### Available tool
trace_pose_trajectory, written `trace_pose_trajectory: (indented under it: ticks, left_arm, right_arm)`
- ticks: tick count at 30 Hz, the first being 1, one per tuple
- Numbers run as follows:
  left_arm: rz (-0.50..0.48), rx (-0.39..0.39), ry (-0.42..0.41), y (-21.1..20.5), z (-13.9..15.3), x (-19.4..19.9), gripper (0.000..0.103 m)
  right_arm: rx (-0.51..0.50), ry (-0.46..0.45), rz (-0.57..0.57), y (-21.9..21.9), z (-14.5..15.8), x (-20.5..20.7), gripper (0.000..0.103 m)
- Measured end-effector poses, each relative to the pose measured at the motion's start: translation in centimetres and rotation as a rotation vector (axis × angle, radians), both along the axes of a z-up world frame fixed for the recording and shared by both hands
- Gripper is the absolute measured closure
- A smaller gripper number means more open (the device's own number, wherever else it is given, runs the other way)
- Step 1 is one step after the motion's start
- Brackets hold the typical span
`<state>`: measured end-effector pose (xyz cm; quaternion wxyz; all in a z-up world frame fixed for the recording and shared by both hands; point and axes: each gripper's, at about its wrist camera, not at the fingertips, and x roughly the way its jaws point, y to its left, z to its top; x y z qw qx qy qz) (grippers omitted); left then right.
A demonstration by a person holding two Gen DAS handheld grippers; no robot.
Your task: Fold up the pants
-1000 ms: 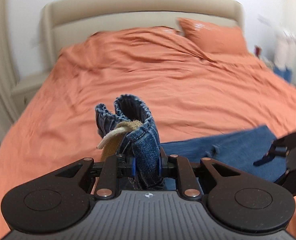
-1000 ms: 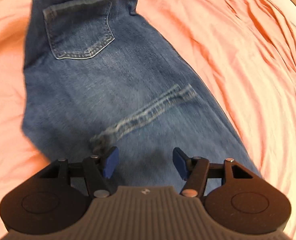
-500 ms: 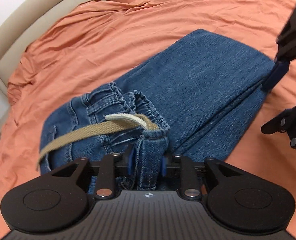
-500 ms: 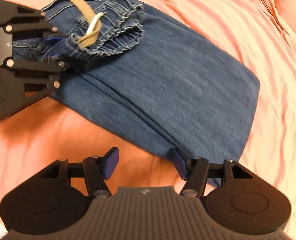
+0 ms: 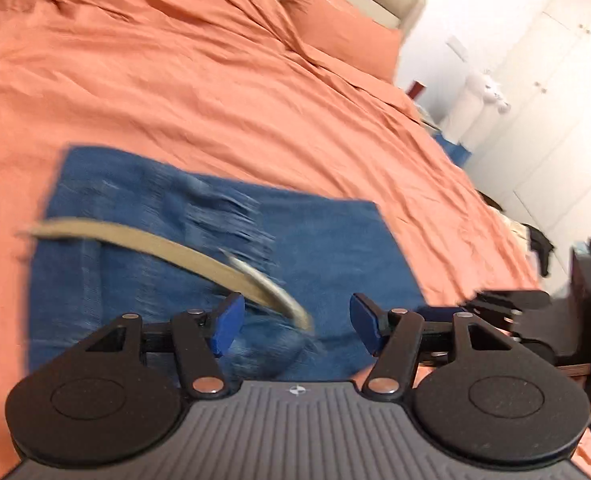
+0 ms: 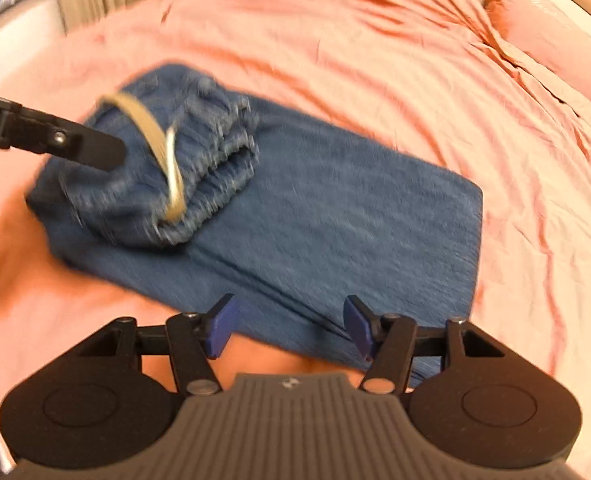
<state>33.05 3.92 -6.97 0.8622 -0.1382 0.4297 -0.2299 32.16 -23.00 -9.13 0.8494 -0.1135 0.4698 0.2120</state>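
A pair of blue denim pants (image 6: 335, 208) is lying folded into a thick rectangle on the orange-sheeted bed (image 5: 215, 92), towards the near edge of the bed and well short of the orange pillow (image 5: 339, 40) at its head. The gathered elastic waistband (image 6: 215, 152), held clamped a second ago, is now being released onto the top of the stack: the jaws of the left gripper (image 5: 293, 322) have just been opening and are standing wide apart, with denim and the tan woven belt (image 5: 167, 252) seen between the blue pads but nothing pressed by them. In the right wrist view the belt is being shown as a blurred loop above the waistband, apparently settling.

The right gripper (image 6: 289, 326) is being held over the near long edge of the folded pants; its jaws have just been closing a little, yet they are parted and nothing is being gripped, though denim lies between the pads in that view.

The release is judged to mark the end of the last fold, with waist laid over legs. What is probably being left is tidying: the waistband is sitting bunched and slightly askew, and the loose belt may need tucking in.
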Motion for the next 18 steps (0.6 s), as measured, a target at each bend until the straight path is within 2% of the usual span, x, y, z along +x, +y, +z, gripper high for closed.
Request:
trace_pose_trajectory:
  ticks: [1,3,6,8,12,18]
  left_arm:
    - [0.016,0.039,-0.009,0.8,0.3,0.4,0.033]
    - [0.044,0.120,-0.026,2.0,0.6,0.9,0.035]
    - [0.091,0.187,-0.040,4.1,0.6,1.2,0.035]
    - [0.121,0.207,-0.027,5.3,0.1,1.7,0.036]
    - [0.102,0.228,-0.017,7.0,-0.6,2.1,0.037]
    - [0.079,0.271,-0.028,8.2,-1.7,2.9,0.037]
  right_arm:
    - [0.037,0.003,-0.015,0.0,0.3,0.1,0.058]
    - [0.117,0.011,-0.042,0.3,0.6,0.9,0.060]
    - [0.237,0.032,-0.060,1.3,0.4,2.6,0.062]
    - [0.298,0.034,-0.074,2.2,0.1,4.0,0.063]
    - [0.406,0.043,-0.112,4.3,-1.0,7.4,0.064]
    - [0.484,0.088,-0.187,6.7,-3.5,12.3,0.063]
